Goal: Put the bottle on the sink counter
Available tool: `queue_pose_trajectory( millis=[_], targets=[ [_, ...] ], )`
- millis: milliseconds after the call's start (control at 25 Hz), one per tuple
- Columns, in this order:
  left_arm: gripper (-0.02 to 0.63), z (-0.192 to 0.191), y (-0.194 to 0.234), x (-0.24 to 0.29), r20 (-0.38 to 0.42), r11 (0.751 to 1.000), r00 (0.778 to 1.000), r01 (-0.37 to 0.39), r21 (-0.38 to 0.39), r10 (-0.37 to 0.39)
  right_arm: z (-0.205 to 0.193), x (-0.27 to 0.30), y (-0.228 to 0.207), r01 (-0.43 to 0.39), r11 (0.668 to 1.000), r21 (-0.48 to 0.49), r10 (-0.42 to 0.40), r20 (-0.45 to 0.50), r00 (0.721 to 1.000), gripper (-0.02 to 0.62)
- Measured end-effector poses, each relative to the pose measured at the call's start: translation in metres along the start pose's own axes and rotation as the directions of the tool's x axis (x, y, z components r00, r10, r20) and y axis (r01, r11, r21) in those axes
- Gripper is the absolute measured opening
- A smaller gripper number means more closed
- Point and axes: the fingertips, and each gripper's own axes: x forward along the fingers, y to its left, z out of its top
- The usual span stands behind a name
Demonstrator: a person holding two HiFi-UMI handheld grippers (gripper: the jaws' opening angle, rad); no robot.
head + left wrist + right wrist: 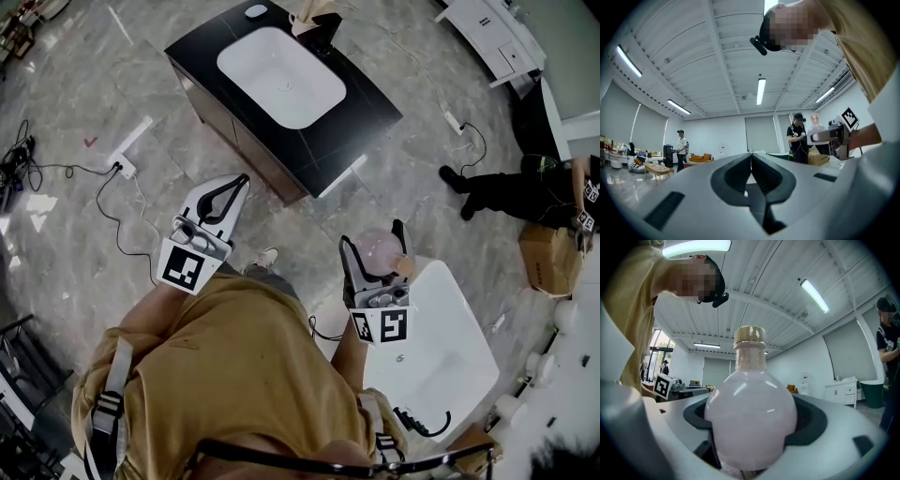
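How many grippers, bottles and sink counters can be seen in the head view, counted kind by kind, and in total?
Grippers: 2, the left gripper and the right gripper
Bottles: 1, the pink bottle in the right gripper's jaws
Sink counters: 1, the black sink counter
Total: 4

Low in the frame we see the bottle (750, 423) glossy, smooth, milky pink (glass or plastic, we cannot tell), its stopper (750, 335) matt, cork-like. The right hand-held gripper (751, 437) is matt grey plastic with dark liners. At top centre, the table (361, 112) is glossy black, its basin (281, 75) smooth white; the floor (84, 84) polished veined stone.
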Motion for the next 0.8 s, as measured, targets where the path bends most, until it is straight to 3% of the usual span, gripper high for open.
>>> queue_pose_trajectory(
  millis=[280,800],
  targets=[
    [0.006,-0.005,-0.001,0.017,-0.016,1.0,1.0,0.023,0.004,-0.023,-0.006,0.011,-0.005,-0.009,1.0,0.004,0.009,0.0,1.0,0.396],
    [0.006,-0.009,0.04,0.022,-0.038,0.996,0.995,0.093,-0.01,-0.093,-0.001,0.038,0.007,0.074,0.997,-0.021,-0.074,-0.011,0.997,0.396]
  ],
)
